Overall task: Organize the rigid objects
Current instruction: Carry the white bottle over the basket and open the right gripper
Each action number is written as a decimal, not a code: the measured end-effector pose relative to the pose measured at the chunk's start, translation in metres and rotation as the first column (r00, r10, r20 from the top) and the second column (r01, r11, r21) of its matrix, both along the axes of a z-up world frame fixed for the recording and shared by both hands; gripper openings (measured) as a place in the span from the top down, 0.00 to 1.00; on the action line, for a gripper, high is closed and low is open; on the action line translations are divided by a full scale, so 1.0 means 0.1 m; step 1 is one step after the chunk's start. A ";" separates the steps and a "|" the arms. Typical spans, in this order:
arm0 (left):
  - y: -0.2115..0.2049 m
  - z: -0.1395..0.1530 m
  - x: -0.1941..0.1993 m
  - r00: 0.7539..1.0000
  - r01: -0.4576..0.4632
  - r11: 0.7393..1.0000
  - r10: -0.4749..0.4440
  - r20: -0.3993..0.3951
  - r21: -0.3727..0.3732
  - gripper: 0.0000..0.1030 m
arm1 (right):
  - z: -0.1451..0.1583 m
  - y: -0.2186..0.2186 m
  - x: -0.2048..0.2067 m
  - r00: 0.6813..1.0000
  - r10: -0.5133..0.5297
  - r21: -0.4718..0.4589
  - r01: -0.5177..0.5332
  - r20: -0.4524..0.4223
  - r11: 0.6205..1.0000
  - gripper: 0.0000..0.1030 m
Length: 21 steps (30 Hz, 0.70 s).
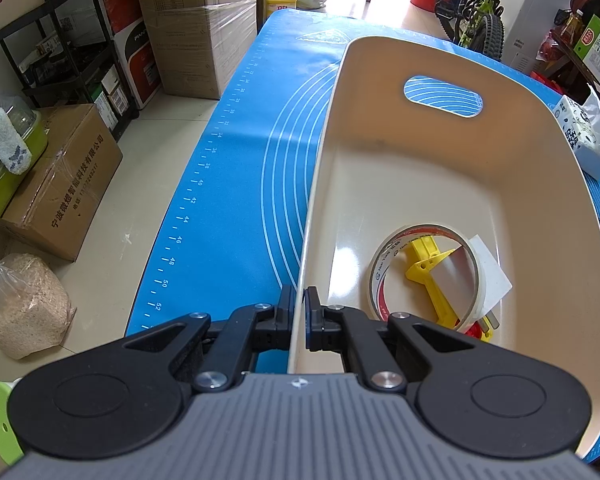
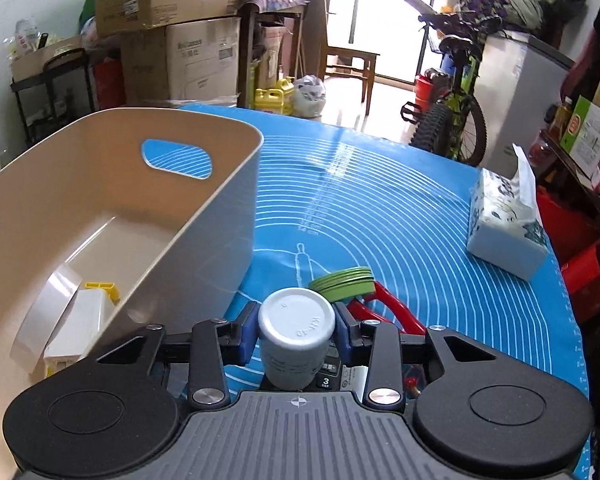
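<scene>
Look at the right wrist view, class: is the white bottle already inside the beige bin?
No: the white bottle sits clamped in the right gripper above the blue mat, outside the beige bin.

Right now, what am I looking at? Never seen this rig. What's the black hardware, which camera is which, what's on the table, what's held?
There is no robot here: a person holds a two-finger gripper in each hand, and a fisheye camera on each looks forward along its fingers. The black linkages at the bottom of each picture are the gripper itself.

Left wrist view: the left gripper is shut on the near wall of the beige bin, one finger inside, one outside. In the bin lie a tape roll and a yellow plastic tool.

Right wrist view: the right gripper is shut on a white bottle. On the blue mat lie a green lid, a red-handled tool and a tissue box.
</scene>
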State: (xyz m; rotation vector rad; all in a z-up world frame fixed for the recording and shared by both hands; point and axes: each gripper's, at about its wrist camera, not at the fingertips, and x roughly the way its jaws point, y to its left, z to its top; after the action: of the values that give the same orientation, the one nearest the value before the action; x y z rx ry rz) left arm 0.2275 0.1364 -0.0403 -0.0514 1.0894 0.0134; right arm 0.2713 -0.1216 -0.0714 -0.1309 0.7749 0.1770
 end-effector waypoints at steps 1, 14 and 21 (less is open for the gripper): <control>0.00 0.00 0.00 1.000 0.000 1.000 0.000 0.000 0.000 0.94 | 0.00 -0.01 0.00 1.000 -0.001 0.005 0.001 0.000 1.000 0.57; -0.01 0.00 0.00 1.000 0.001 1.000 -0.001 0.000 0.002 0.94 | 0.36 -0.03 -0.20 0.983 -0.133 0.030 0.131 0.126 0.991 0.57; -0.03 0.00 0.00 1.000 0.001 1.000 -0.001 -0.001 0.005 0.94 | 0.75 0.05 -0.29 0.963 -0.155 0.076 0.142 0.221 0.987 0.57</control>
State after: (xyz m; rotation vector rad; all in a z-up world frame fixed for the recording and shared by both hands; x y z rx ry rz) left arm 0.2278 0.1333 -0.0401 -0.0467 1.0906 0.0149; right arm 0.2427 -0.1169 0.0037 -0.0350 0.5490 0.0411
